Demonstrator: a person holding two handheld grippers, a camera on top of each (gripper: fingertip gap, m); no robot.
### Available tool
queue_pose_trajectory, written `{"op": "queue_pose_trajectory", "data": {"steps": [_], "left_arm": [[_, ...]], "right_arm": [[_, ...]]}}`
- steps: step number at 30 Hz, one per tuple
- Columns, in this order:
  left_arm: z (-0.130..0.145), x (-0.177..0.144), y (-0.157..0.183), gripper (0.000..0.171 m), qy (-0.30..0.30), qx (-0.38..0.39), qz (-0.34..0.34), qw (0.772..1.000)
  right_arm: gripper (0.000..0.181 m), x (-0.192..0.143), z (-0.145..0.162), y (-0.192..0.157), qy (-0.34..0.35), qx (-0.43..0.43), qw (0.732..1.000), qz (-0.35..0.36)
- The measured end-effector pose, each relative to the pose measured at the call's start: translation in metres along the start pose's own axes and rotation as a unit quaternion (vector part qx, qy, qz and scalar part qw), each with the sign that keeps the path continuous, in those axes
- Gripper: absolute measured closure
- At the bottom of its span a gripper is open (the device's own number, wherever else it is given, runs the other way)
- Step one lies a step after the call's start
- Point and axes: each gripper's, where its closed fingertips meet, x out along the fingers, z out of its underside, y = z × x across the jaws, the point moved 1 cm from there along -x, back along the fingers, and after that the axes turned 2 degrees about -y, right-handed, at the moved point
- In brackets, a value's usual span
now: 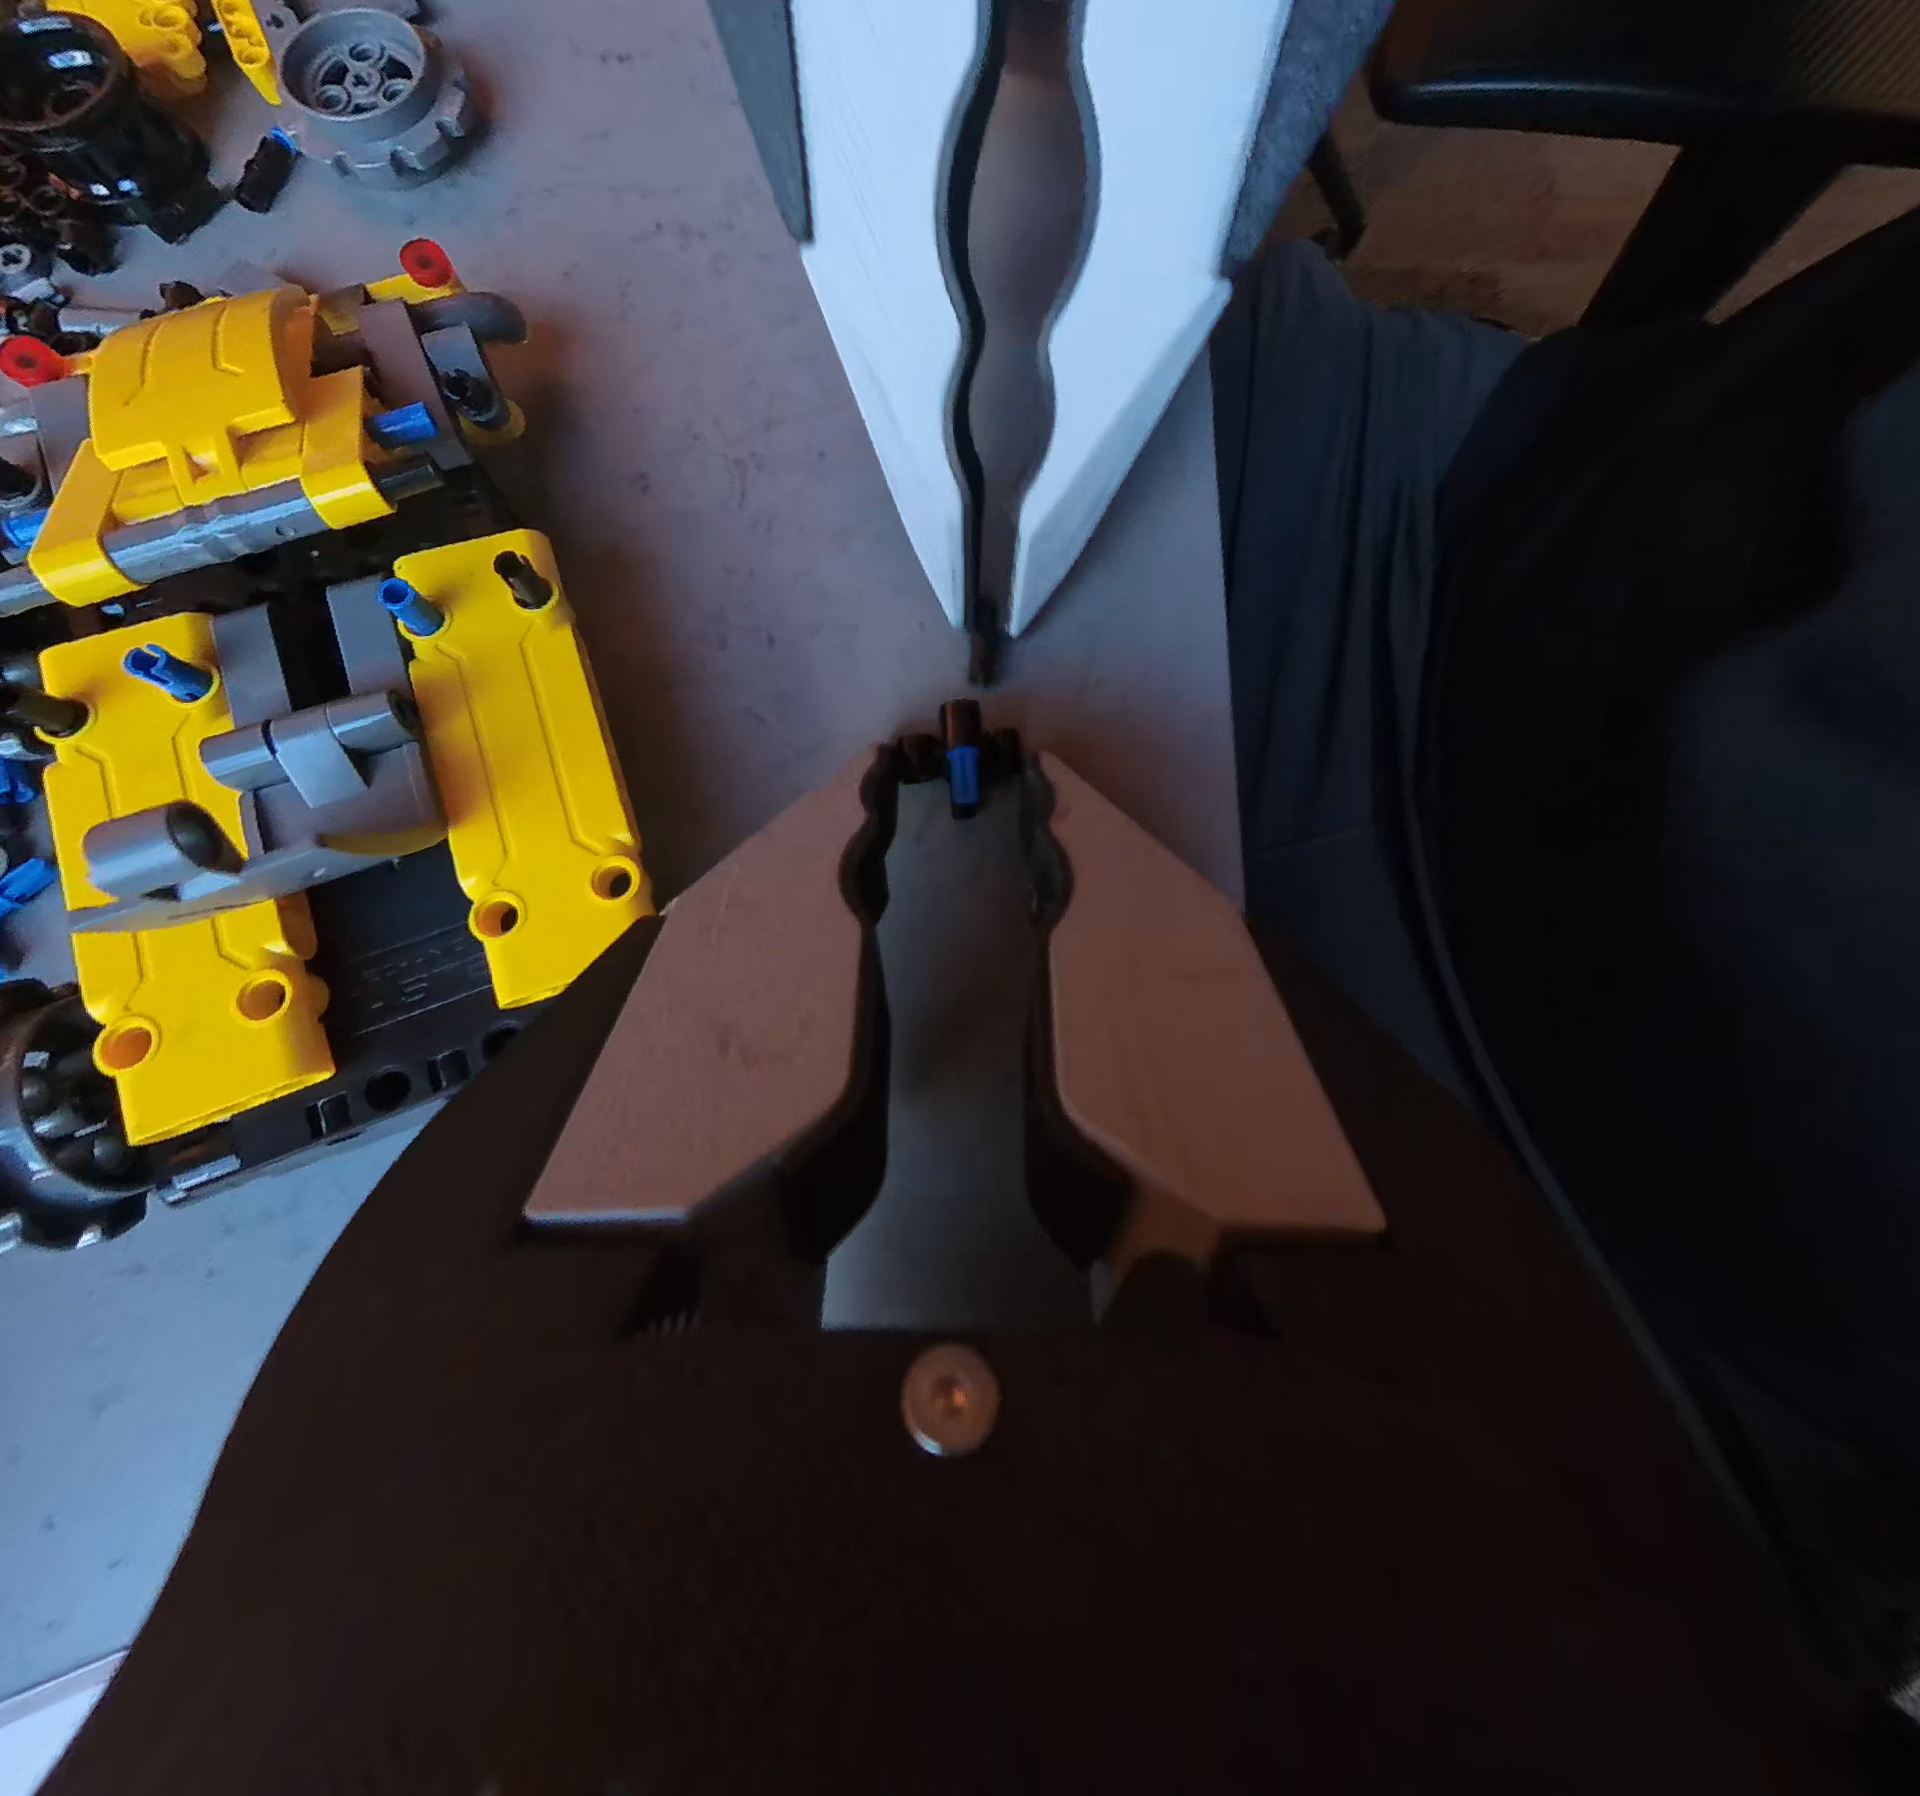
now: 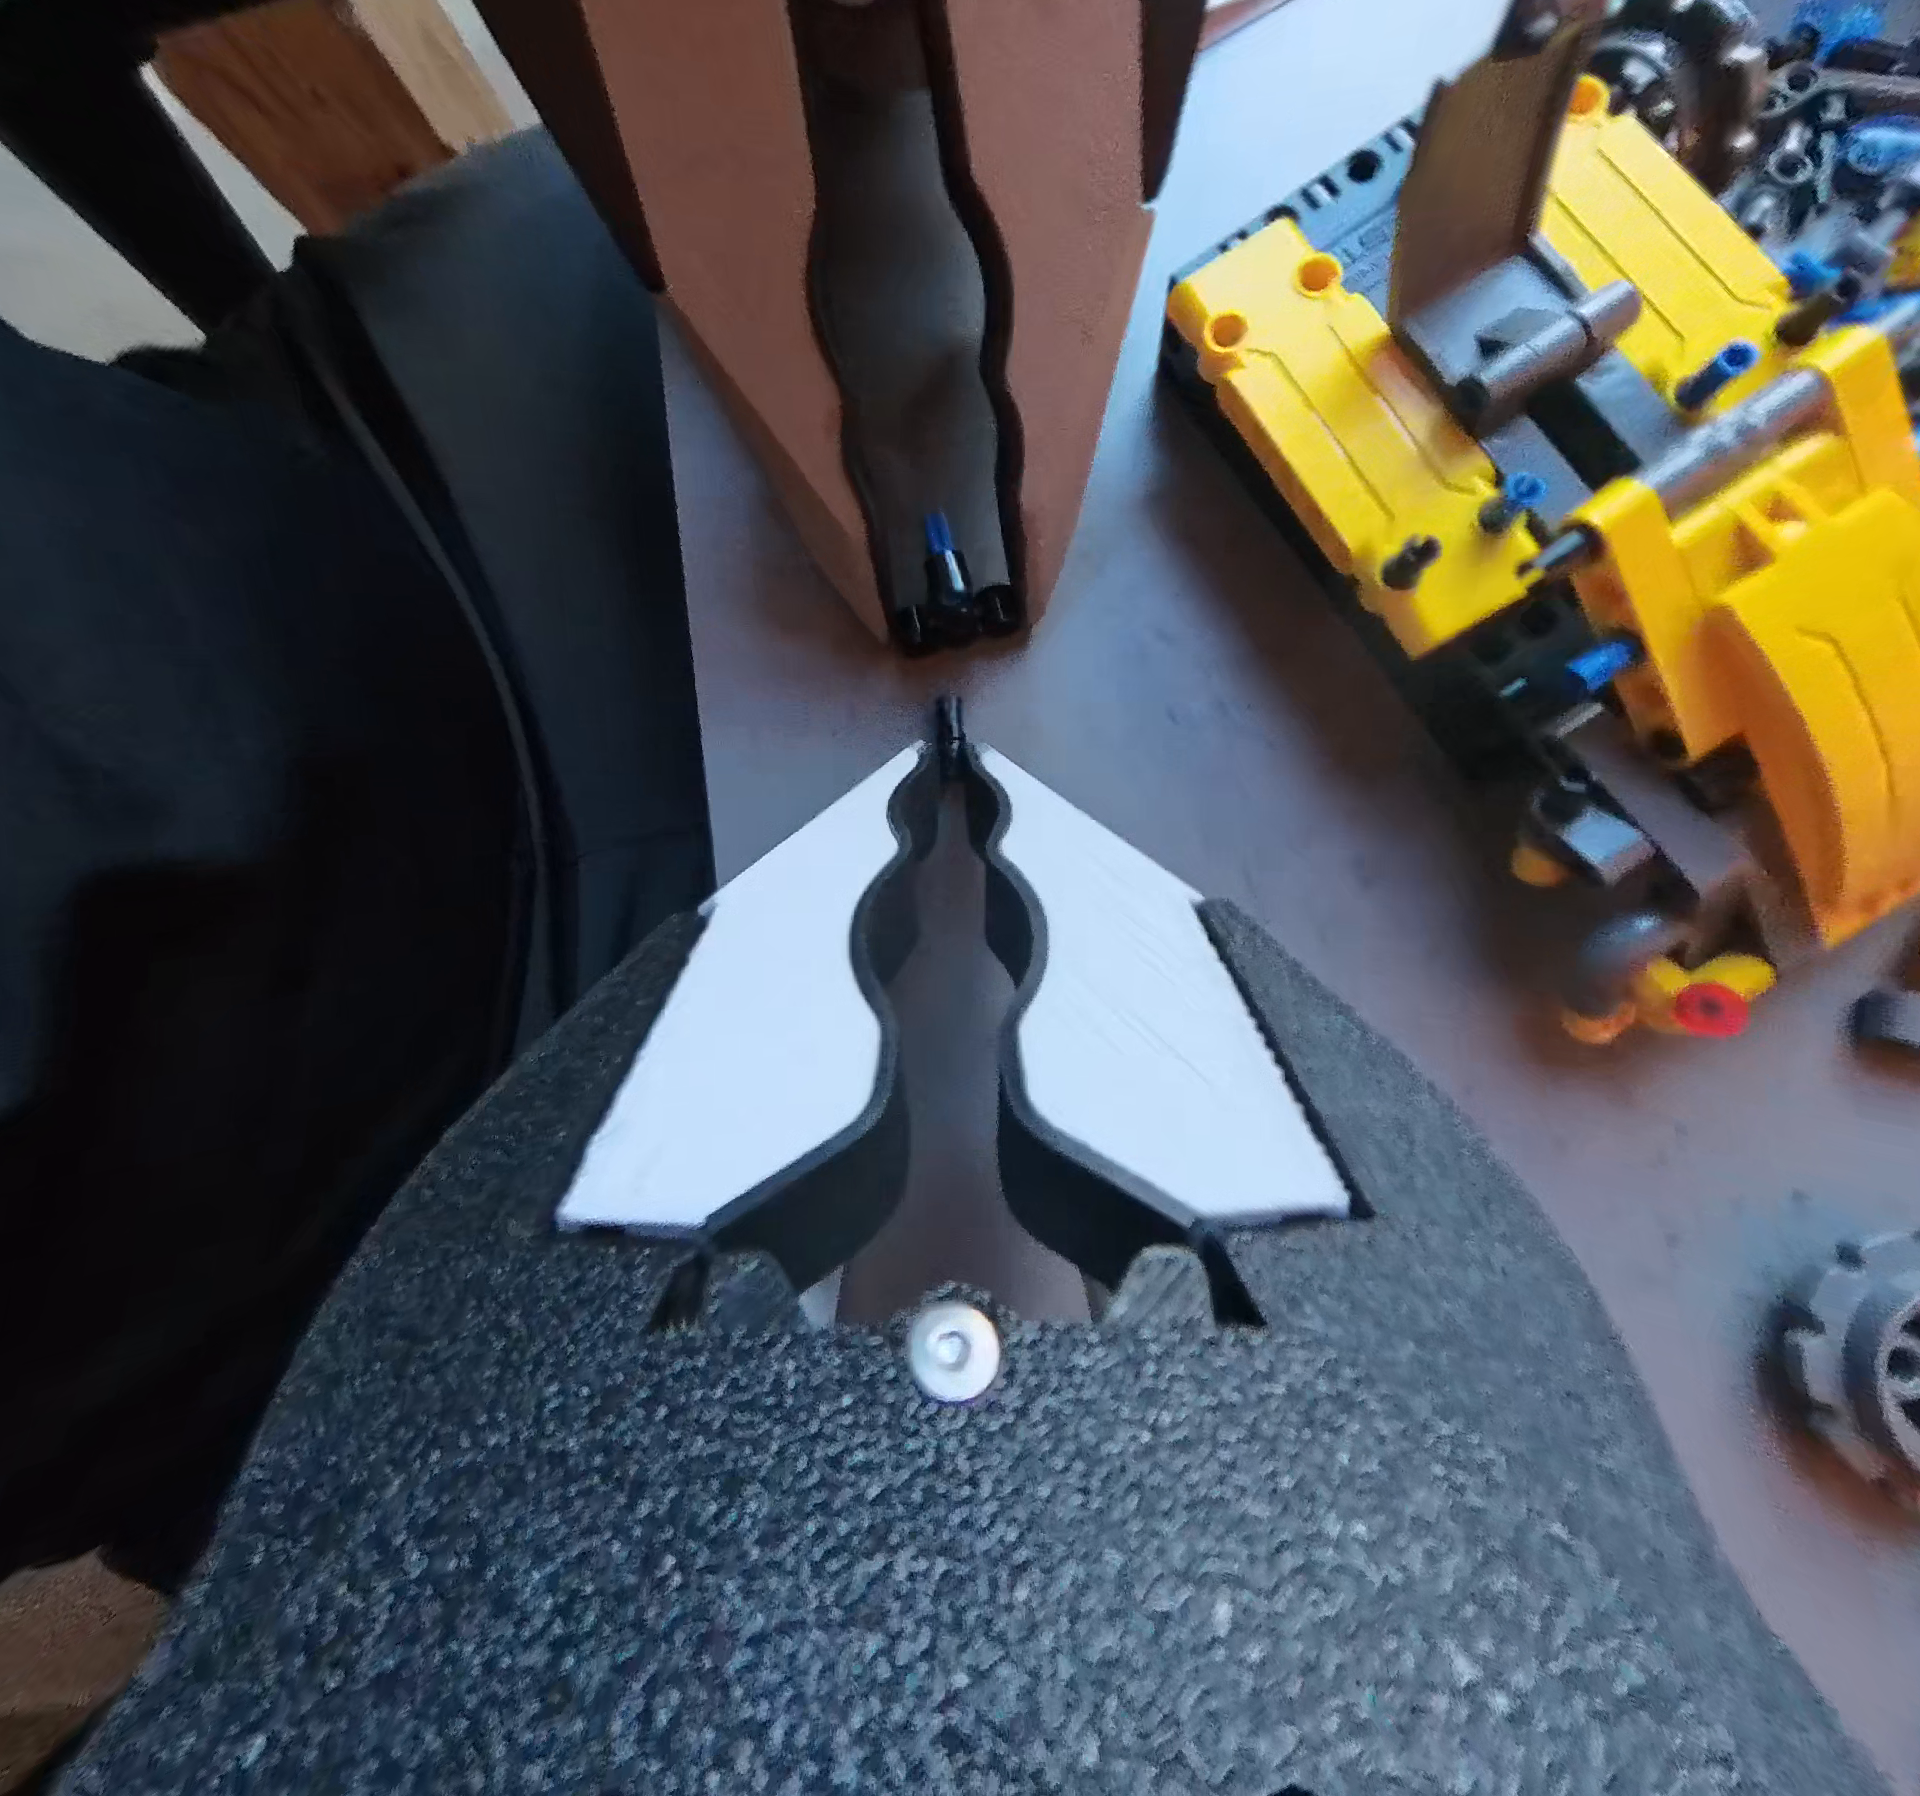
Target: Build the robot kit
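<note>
I hold two grippers tip to tip above the near edge of a grey table (image 1: 665, 312). My left gripper (image 1: 961, 759), with brown fingers, is clamped on a small black part with a blue pin (image 1: 962, 778). My right gripper (image 2: 951, 744), with white fingers, is pinched together on a thin black pin (image 2: 948, 723); the two held pieces are close but apart. Farther in on the table sits a yellow and black brick-built vehicle (image 1: 312, 790), with a loose grey wheel hub (image 1: 358, 79) beyond it. A person's dark clothing (image 1: 1558, 707) borders the table's near edge.
</note>
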Motion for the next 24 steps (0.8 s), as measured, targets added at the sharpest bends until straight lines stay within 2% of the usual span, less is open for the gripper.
{"op": "queue_pose_trajectory", "data": {"steps": [8, 24], "left_arm": [[-0.0005, 0.0006, 0.0014, 0.151, 0.007, 0.003, 0.005, 1.000], [-0.0003, 0.0007, 0.0019, 0.151, 0.008, 0.006, 0.000, 1.000]], "right_arm": [[0.178, 0.0052, -0.0068, -0.0031, -0.013, -0.034, 0.999, -0.015], [0.178, 0.0063, -0.0064, -0.0051, 0.016, -0.024, 0.999, -0.037]]}}
